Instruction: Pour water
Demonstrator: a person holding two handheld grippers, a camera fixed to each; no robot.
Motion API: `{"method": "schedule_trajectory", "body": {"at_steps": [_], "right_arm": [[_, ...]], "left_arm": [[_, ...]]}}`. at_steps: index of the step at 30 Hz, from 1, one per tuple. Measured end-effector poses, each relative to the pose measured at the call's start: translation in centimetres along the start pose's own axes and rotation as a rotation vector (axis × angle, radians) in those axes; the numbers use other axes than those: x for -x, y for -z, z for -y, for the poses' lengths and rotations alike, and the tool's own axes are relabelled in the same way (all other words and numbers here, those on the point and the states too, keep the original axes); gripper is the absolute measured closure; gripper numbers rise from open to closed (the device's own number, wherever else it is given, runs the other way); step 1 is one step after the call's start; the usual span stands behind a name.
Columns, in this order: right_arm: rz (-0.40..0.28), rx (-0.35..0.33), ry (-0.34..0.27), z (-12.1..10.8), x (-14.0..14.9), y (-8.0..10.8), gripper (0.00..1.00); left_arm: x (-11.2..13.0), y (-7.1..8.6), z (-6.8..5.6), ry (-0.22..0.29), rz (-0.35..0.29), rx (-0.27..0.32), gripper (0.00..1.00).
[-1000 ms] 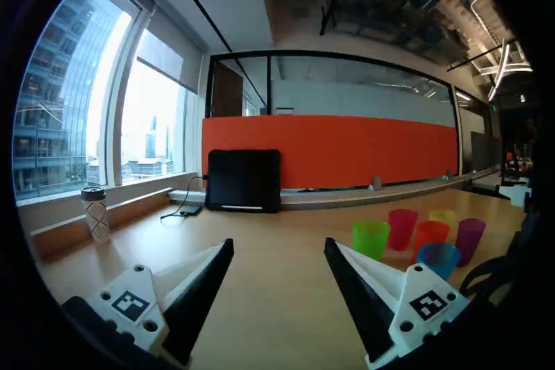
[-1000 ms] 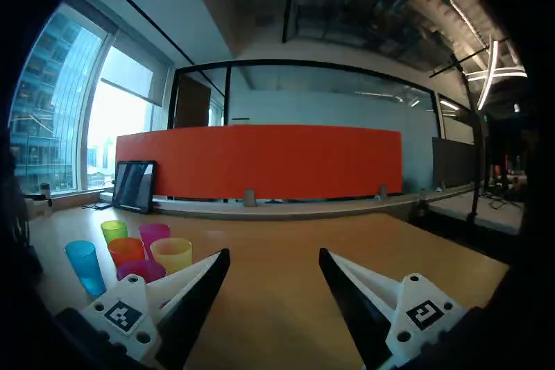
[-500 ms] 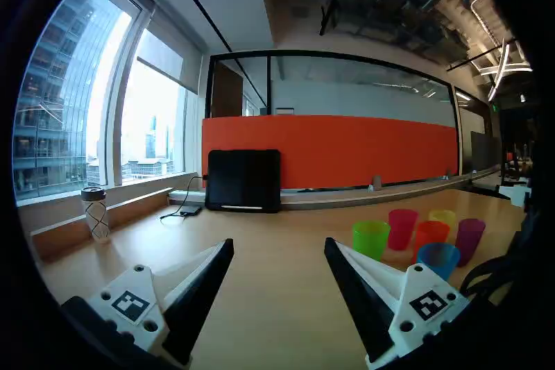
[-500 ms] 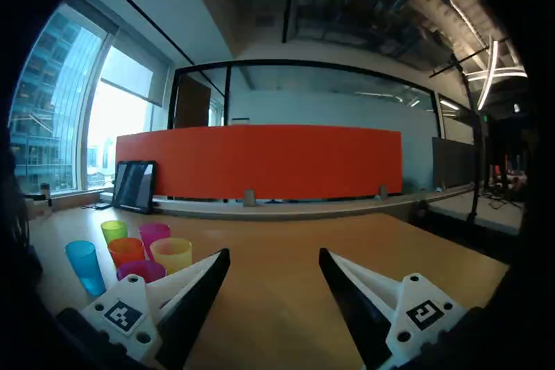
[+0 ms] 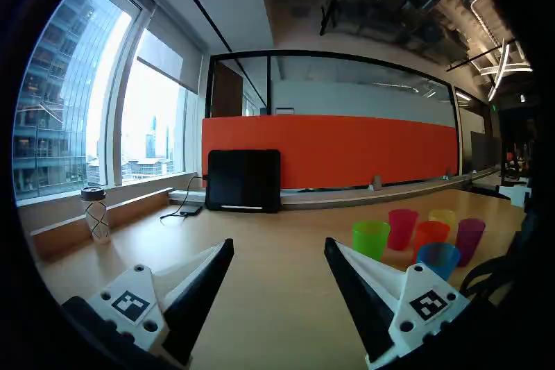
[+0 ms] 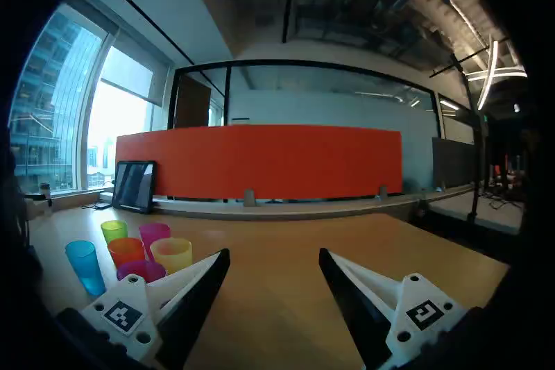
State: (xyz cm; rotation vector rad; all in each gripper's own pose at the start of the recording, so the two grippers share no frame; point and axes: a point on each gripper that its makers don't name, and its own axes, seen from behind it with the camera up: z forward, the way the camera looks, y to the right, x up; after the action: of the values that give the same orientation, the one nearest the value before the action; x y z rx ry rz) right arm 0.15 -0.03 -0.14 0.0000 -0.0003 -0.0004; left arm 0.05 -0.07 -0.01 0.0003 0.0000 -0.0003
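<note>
Cups (image 5: 430, 234), six small coloured plastic ones, sat bunched together on the wooden table (image 5: 277, 314), well short of the far edge where a dark tablet (image 5: 244, 180) stood propped up. Left gripper (image 5: 277, 241) had its fingers spread wide with nothing between them, cups off to its right. Same deal for the right gripper (image 6: 274, 252): wide apart, empty, cups to its left.
</note>
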Motion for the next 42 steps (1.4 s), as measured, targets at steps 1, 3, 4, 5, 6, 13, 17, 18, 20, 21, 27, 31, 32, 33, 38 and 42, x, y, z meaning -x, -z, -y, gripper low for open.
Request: {"method": "schedule_trajectory", "body": {"at_steps": [1,3,4,5,6,13,17,18,20,21,27,31,32,33,38,42], "right_arm": [[0.0,0.0,0.0,0.0,0.0,0.0,0.01],[0.0,0.0,0.0,0.0,0.0,0.0,0.01],[0.0,0.0,0.0,0.0,0.0,0.0,0.01],[0.0,0.0,0.0,0.0,0.0,0.0,0.01],[0.0,0.0,0.0,0.0,0.0,0.0,0.01],[0.0,0.0,0.0,0.0,-0.1,0.0,0.01],[0.0,0.0,0.0,0.0,0.0,0.0,0.01],[0.0,0.0,0.0,0.0,0.0,0.0,0.01],[0.0,0.0,0.0,0.0,0.0,-0.1,0.01],[0.0,0.0,0.0,0.0,0.0,-0.1,0.01],[0.0,0.0,0.0,0.1,-0.1,-0.1,0.01],[0.0,-0.001,0.0,0.1,-0.1,-0.1,0.01],[0.0,-0.001,0.0,0.1,-0.1,-0.2,0.01],[0.0,-0.002,0.001,0.1,-0.1,-0.2,0.01],[0.016,-0.005,0.006,0.0,0.1,-0.2,0.01],[0.029,-0.013,0.005,-0.2,-0.9,-0.3,0.01]], "left_arm": [[0.0,0.0,0.0,0.0,0.0,0.0,0.03],[0.0,0.0,0.0,0.0,0.0,0.0,0.03],[0.0,0.0,0.0,0.0,0.0,0.0,0.03],[0.0,0.0,0.0,0.0,0.0,0.0,0.03],[0.0,0.0,0.0,0.0,0.0,0.0,0.03],[0.0,0.0,0.0,0.0,0.0,0.0,0.03],[0.0,0.0,0.0,0.0,0.0,0.0,0.03],[0.0,0.0,0.0,0.0,0.0,0.0,0.03],[0.0,0.0,0.0,0.0,0.0,0.0,0.03],[0.0,0.0,0.1,0.0,0.0,0.0,0.03],[0.0,0.0,0.0,-0.001,0.0,0.0,0.03],[-0.1,0.0,0.0,0.0,0.002,-0.001,0.03],[-0.1,0.0,0.1,-0.001,0.003,-0.001,0.03],[-0.1,0.0,0.1,-0.001,0.005,-0.002,0.03],[-0.3,-0.2,0.7,-0.012,0.023,-0.017,0.02],[-1.7,-0.4,0.7,-0.014,0.023,-0.017,0.03]]}}
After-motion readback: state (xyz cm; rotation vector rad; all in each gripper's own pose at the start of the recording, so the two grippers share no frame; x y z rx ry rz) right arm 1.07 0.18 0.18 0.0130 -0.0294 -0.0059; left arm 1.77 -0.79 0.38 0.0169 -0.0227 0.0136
